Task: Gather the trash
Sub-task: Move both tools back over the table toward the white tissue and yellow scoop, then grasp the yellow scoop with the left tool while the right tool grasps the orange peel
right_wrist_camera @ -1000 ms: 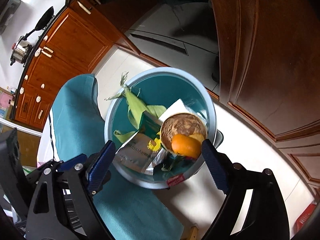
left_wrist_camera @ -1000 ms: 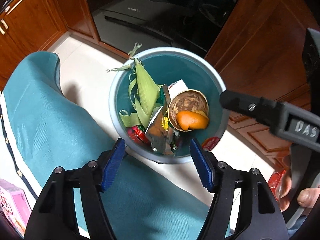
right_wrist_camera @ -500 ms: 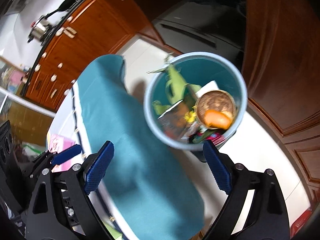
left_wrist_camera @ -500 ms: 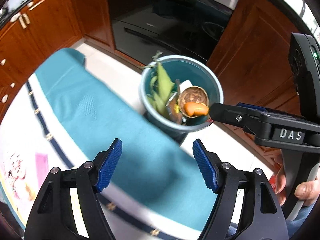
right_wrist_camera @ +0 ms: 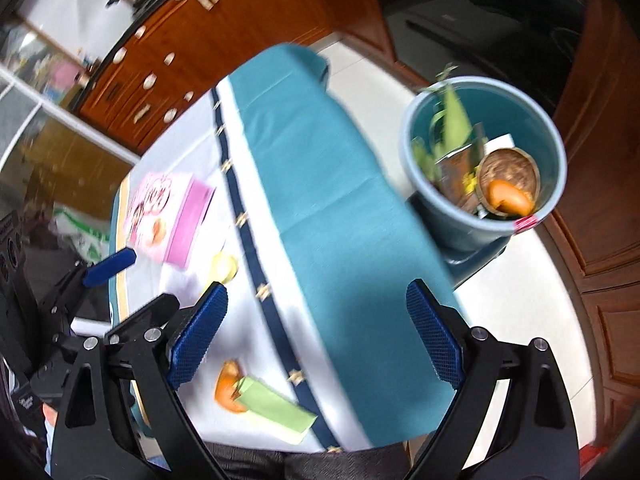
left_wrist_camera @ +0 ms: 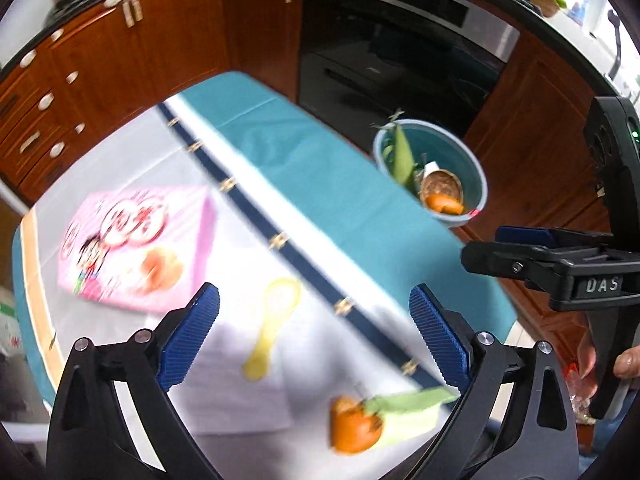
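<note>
Both grippers hang empty over the surface (left_wrist_camera: 248,400), the left gripper (left_wrist_camera: 314,336) with fingers spreading, the right gripper (right_wrist_camera: 316,334) released wide, orange peel (left_wrist_camera: 354,426) lying just beside the green wrapper (left_wrist_camera: 408,408), well apart from the bin (right_wrist_camera: 448,224).

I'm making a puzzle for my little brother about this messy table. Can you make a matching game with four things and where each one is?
Things:
1. corn husk
2. yellow spoon
3. pink box
4. green paper

Places:
A. on the white cloth, beside the orange peel at the near edge
B. sticking up out of the teal bin on the floor
C. on the white cloth, far left part of the table
D. on the white cloth, between the pink box and the orange peel

Pairs: 1-B, 2-D, 3-C, 4-A
</note>
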Demonstrator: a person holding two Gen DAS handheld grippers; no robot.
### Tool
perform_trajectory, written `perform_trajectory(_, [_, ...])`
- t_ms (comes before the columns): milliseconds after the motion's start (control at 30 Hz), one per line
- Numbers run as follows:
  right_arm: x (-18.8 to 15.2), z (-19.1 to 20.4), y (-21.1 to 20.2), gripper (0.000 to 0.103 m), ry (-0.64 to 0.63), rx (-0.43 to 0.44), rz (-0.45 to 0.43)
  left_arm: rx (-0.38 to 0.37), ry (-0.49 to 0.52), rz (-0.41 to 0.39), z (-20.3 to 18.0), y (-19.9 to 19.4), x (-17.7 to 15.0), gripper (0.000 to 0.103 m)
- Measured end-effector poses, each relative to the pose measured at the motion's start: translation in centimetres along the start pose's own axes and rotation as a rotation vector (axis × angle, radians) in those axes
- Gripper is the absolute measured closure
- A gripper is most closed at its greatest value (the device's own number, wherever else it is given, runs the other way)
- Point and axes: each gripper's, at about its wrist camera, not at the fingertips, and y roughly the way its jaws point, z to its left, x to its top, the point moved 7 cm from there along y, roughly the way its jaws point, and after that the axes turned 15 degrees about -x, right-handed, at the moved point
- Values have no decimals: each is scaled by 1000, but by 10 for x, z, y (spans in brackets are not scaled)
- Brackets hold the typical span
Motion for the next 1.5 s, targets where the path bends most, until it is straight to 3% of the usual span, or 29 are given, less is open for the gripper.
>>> perform_trajectory(333, [-63,67,19,16,-162,-3,105,-2,-137,-18,56,-22,-73,6])
perform_trajectory(567, [-101,95,39,16,-254,-29,168,18,-162,-9,75,-18,-106,5])
perform_trajectory(800, [-105,113,45,16,-333,-81,124,54,-190,-3,98,-15,-120,5])
perform_trajectory(1000, [-108,139,32,16,-462,-46,85,65,-247,6,122,-6,-123,5])
perform_trajectory(1033, [-112,140,33,18,-481,-51,84,56,-257,9,123,-4,-122,5])
perform_trajectory(1100, [-118,141,41,38,-523,-83,88,39,-256,5,120,-2,-119,5])
perform_trajectory(1167, [-119,136,48,46,-527,-103,96,47,-231,0,115,-2,-115,5])
perform_trajectory(1267, [-121,129,56,56,-537,-112,103,60,-214,7,112,-1,-111,5])
perform_trajectory(1367, [-119,129,54,67,-569,-124,56,55,-217,14,109,3,-106,5])
perform_trajectory(1500, [-97,117,48,72,-455,-32,75,53,-198,27,100,9,-95,5])
